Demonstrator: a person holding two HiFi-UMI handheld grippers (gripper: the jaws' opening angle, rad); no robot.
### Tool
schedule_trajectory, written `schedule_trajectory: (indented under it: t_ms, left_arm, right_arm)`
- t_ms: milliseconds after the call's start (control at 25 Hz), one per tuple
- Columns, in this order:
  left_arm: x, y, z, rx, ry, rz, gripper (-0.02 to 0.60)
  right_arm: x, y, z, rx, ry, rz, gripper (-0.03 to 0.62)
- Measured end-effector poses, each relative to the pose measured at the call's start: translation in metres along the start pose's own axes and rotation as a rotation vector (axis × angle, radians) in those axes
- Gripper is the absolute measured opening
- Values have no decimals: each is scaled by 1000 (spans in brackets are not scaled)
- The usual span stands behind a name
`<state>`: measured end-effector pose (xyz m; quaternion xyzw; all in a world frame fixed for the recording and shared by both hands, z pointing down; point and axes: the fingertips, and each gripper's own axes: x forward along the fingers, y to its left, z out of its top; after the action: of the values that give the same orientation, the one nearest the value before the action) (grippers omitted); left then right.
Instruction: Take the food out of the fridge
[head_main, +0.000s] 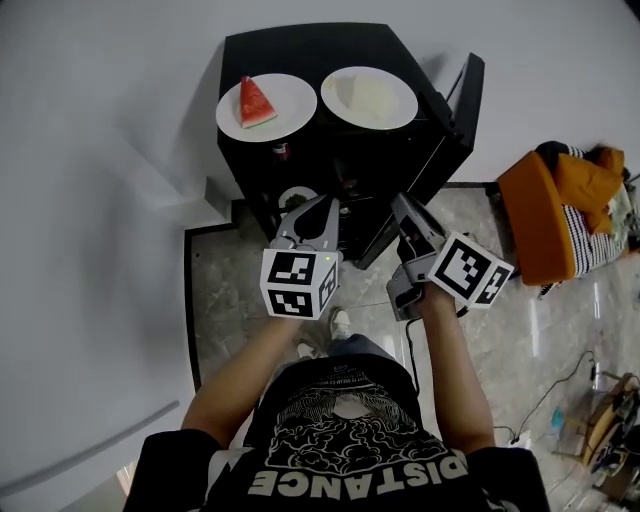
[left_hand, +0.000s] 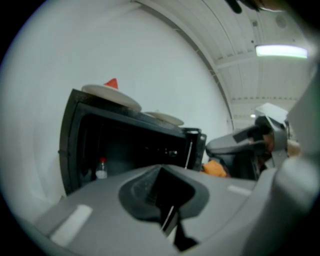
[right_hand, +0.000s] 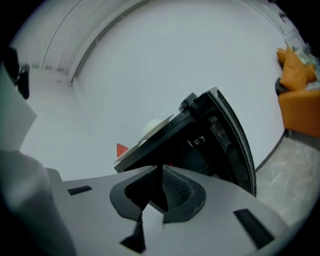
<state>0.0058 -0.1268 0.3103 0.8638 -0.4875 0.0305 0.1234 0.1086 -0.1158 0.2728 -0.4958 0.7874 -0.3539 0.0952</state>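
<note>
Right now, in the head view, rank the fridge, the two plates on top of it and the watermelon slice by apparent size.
1. black fridge
2. watermelon plate and plate of pale food: alike, so not ranked against each other
3. watermelon slice

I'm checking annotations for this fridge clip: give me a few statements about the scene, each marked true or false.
1. A red watermelon wedge lies on a round white plate on top of the black mini fridge. True.
2. The fridge's door is shut. False: it stands open.
3. A small clear bottle with a red cap stands inside the fridge. True.
4. The right tool grips a plate. False: nothing is between its jaws, and it is held in front of the fridge.
</note>
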Motion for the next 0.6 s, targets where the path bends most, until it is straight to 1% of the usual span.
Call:
schedule_trajectory:
  t_ms: [200, 280, 360, 440, 520, 600]
  left_arm:
    - [-16, -8, -11, 6, 13, -9, 2]
    - [-21, -11, -15, 9, 17, -13, 2]
    - [-27, -13, -16, 8, 19, -13, 2]
    - [-31, -15, -18, 5, 20, -13, 2]
    - [-34, -16, -20, 2, 21, -14, 2]
    - [-36, -16, -22, -4, 16, -14, 2]
  right_arm:
    - [5, 16, -34, -324, 40, -42, 17]
    - [5, 21, -47, -416, 63, -59, 17]
    - [4, 25, -58, -462, 77, -65, 15]
    - [1, 27, -65, -486, 87, -66, 17]
    - [0, 26, -70, -492, 97, -70, 16]
    - [0, 23, -74, -475, 103, -68, 16]
